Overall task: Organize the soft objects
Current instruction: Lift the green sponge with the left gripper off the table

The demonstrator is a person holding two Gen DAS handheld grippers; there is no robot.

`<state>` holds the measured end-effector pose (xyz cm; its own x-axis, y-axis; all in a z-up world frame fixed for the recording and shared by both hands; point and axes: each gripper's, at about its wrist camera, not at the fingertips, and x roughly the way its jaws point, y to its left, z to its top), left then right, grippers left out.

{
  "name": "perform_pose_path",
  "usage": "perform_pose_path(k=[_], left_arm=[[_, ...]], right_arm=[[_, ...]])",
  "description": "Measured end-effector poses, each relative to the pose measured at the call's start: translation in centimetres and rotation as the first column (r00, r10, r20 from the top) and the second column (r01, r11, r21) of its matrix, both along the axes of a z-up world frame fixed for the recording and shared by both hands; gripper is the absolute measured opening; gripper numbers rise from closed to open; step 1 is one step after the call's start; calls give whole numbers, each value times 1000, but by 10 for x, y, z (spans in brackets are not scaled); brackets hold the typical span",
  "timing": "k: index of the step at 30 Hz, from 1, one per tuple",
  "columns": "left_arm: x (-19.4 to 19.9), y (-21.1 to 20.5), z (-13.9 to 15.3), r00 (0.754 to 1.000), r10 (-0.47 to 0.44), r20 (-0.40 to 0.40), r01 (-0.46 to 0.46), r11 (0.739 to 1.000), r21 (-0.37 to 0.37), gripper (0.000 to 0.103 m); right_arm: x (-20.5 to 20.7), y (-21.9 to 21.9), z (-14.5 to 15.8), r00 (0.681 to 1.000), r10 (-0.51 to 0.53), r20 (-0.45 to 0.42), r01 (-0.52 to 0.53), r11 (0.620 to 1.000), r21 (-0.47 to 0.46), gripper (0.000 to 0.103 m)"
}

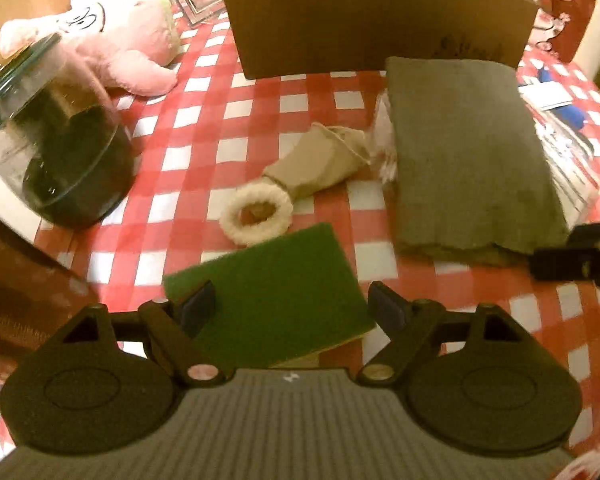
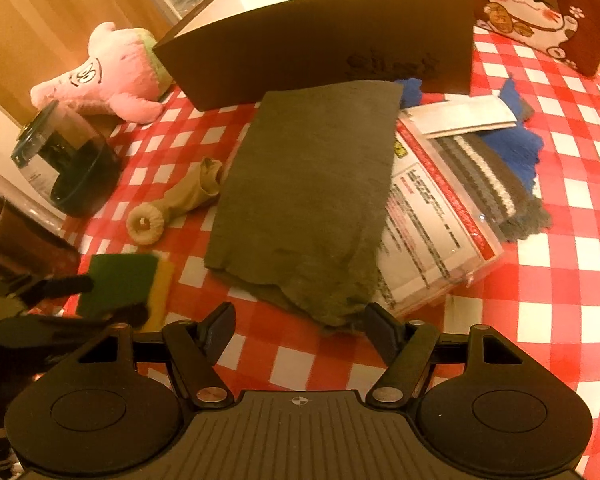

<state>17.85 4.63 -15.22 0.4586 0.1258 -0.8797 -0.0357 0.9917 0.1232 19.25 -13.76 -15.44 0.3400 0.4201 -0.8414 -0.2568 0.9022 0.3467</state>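
The green scouring sponge was framed between the spread fingers of the left gripper — ungrasped; the right gripper was likewise held open near the folded grey cloth.

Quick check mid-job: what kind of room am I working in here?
Probably a home dining or kitchen table: a red-checked tablecloth, a green sponge and a glass jar, with a pink plush lying about.

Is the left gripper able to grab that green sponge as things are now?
Probably yes. The left gripper is open with the sponge lying between its fingers, and nothing sits between them. Closing should catch it.
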Motion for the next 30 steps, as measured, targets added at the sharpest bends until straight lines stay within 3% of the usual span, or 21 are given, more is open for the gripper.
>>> perform_pose_path(k=[3, 5, 10, 15, 19, 20, 22, 24, 26, 28, 30], left_arm=[[-12, 7, 5, 999, -37, -38, 35, 999, -30, 83], [-18, 10, 8, 991, -118, -64, 115, 993, -38, 83], [-37, 15, 16, 924, -369, -96, 375, 926, 50, 83], [-53, 27, 14, 877, -459, -144, 473, 876, 87, 83], [-55, 19, -1, 857, -490, -158, 512, 844, 160, 83], [-52, 18, -7, 864, -479, -157, 501, 848, 173, 83], [-40, 16, -12, 896, -417, -156, 439, 885, 154, 83], [-29, 14, -8, 935, -340, -104, 349, 933, 84, 83], [-20, 12, -3, 958, -279, -69, 281, 960, 12, 84], [-12, 9, 1, 962, -269, -55, 269, 963, -19, 83], [-10, 2, 5, 942, -333, -42, 334, 942, 24, 83]], right_arm=[[1, -6, -1, 1000, -22, -6, 22, 1000, 0, 71], [1, -12, 0, 999, -35, -7, 35, 999, 1, 71], [-3, -27, 2, 996, -85, -11, 85, 996, -5, 71], [-7, -38, -1, 992, -123, -32, 123, 992, -7, 71], [-8, -43, -1, 989, -141, -33, 141, 990, -8, 71], [-8, -44, 0, 989, -145, -29, 145, 989, -9, 71], [-9, -48, 2, 987, -161, -18, 161, 987, -11, 71], [-7, -52, 3, 984, -179, -15, 179, 984, -15, 71], [-6, -56, 5, 981, -195, -10, 195, 981, -17, 71], [-5, -60, 8, 979, -205, -3, 205, 979, -15, 71], [-5, -62, 8, 977, -211, -1, 211, 977, -13, 71]])
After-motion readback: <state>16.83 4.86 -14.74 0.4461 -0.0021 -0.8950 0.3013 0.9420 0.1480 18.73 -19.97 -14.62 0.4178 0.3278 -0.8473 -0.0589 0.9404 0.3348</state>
